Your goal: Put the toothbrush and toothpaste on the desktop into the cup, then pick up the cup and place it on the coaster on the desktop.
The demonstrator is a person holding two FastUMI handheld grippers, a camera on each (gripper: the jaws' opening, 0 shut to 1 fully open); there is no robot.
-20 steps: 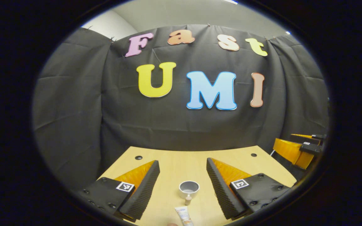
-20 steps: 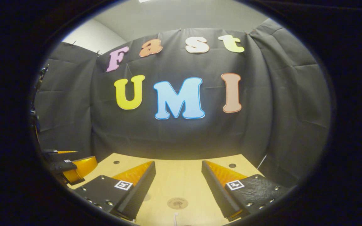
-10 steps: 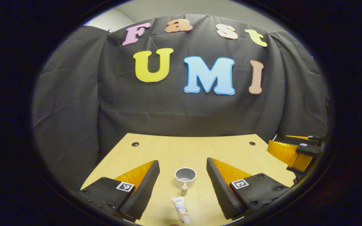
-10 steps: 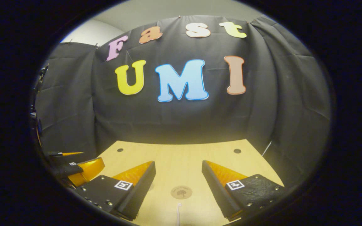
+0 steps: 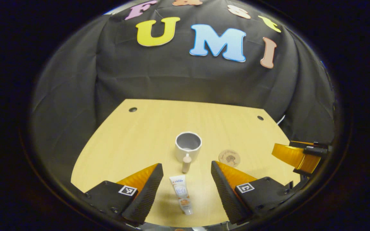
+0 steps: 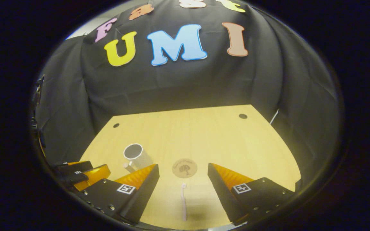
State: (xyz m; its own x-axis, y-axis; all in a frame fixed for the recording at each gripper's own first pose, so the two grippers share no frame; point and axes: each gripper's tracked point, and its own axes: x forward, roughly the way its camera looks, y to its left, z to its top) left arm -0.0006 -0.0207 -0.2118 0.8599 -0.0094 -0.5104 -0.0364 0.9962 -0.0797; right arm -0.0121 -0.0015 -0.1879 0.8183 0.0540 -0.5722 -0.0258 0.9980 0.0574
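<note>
Booth, black cloth wall behind; pale wooden worktop [image 5: 133, 141] carrying all items.

Left gripper view: both cameras are tilting down compared with a second ago, so far more worktop is coming into sight. Left claw [image 5: 186, 184] is hanging wide open, holding nothing. Toothpaste [image 5: 181, 194] is lying flat between its fingers, long axis running toward the cup [image 5: 188, 146], cap end nearest the cup. Coaster [image 5: 229, 158] is sitting just right of the cup. Right claw [image 5: 295, 155] is showing far right.

Right gripper view: right claw [image 6: 183, 186] is hanging wide open, empty. Toothbrush [image 6: 183, 202] is lying flat, head pointing at the coaster [image 6: 184, 167]; cup [image 6: 135, 155] left of it. Judgement: approach under way, nothing grasped yet.
</note>
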